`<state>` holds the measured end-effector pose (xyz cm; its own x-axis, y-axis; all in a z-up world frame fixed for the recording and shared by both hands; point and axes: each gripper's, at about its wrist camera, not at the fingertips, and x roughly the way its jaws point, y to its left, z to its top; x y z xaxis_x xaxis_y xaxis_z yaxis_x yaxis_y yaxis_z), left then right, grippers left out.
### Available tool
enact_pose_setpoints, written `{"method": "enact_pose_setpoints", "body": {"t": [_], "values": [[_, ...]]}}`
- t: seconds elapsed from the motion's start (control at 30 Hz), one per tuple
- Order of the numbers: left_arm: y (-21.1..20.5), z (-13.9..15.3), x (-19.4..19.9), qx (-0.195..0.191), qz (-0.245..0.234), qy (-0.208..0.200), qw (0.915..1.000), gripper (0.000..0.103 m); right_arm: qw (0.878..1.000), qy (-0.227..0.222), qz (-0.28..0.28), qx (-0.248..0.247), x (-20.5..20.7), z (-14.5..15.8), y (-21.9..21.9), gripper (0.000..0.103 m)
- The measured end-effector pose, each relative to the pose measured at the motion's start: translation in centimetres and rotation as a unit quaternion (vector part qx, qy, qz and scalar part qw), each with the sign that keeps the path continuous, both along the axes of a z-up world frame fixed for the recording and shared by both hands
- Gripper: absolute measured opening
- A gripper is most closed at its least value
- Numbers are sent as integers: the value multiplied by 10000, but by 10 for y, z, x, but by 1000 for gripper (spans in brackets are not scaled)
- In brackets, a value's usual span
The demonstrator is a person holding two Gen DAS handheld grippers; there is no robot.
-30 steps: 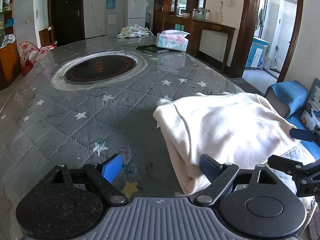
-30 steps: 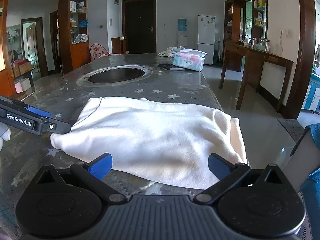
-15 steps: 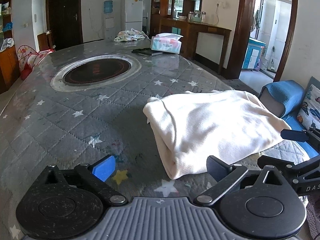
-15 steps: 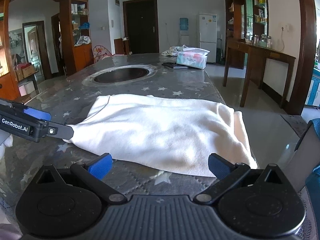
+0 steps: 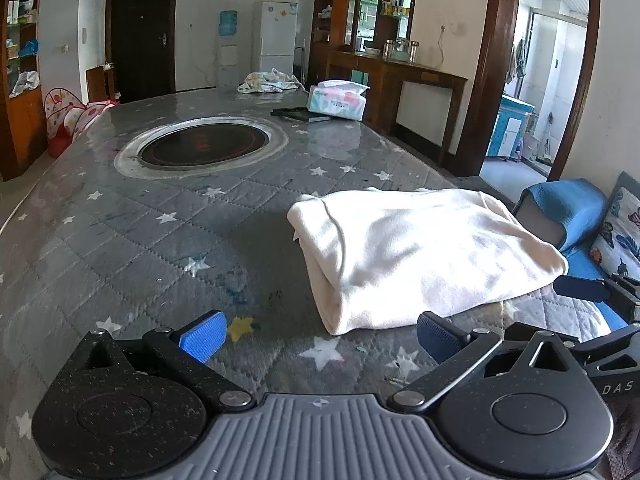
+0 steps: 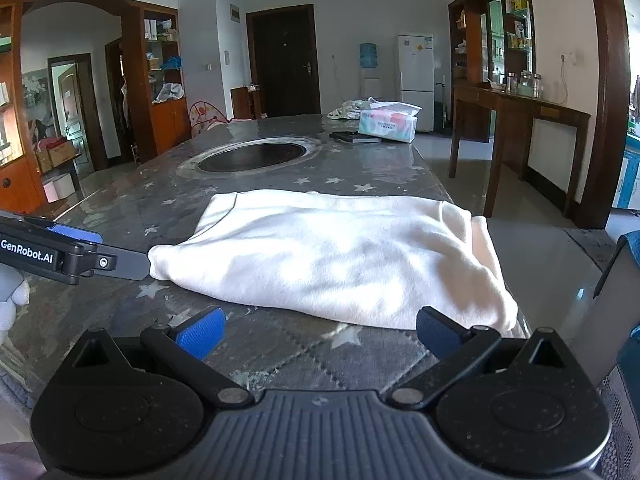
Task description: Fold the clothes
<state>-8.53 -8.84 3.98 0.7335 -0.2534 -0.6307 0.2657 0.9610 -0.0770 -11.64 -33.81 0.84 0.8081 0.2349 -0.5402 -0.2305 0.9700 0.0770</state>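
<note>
A cream garment [image 5: 420, 252] lies folded on the grey star-patterned table cover [image 5: 140, 240], near the table's front right corner. It also shows in the right wrist view [image 6: 340, 256]. My left gripper [image 5: 320, 334] is open and empty, held back from the garment's near left corner. My right gripper [image 6: 318, 330] is open and empty, just short of the garment's near edge. The left gripper's fingers [image 6: 120, 262] show at the left of the right wrist view, beside the garment's left corner. The right gripper's fingers [image 5: 580, 289] show at the right of the left wrist view.
A round inset cooktop [image 5: 200, 146] sits in the table's middle. A tissue box [image 5: 338, 100], a dark flat object [image 5: 300, 114] and a bundle of cloth [image 5: 268, 80] lie at the far end. A blue sofa [image 5: 568, 208] stands right of the table.
Both grippers have drawn back from the garment and risen a little. The garment lies still on the table, untouched.
</note>
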Motion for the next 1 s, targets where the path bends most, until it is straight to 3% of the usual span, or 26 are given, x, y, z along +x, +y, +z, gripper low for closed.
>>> {"method": "enact_pose_setpoints", "body": {"t": [0.23,1.0], "values": [[2,-2,-10,-69,125,-7,9999,103,10000,4,-75,47,-8,-1,1,103],[-9,-9,-38,246,150,-35,9996,103,9995,21,-303,-43,-17,-2,10,103]]}}
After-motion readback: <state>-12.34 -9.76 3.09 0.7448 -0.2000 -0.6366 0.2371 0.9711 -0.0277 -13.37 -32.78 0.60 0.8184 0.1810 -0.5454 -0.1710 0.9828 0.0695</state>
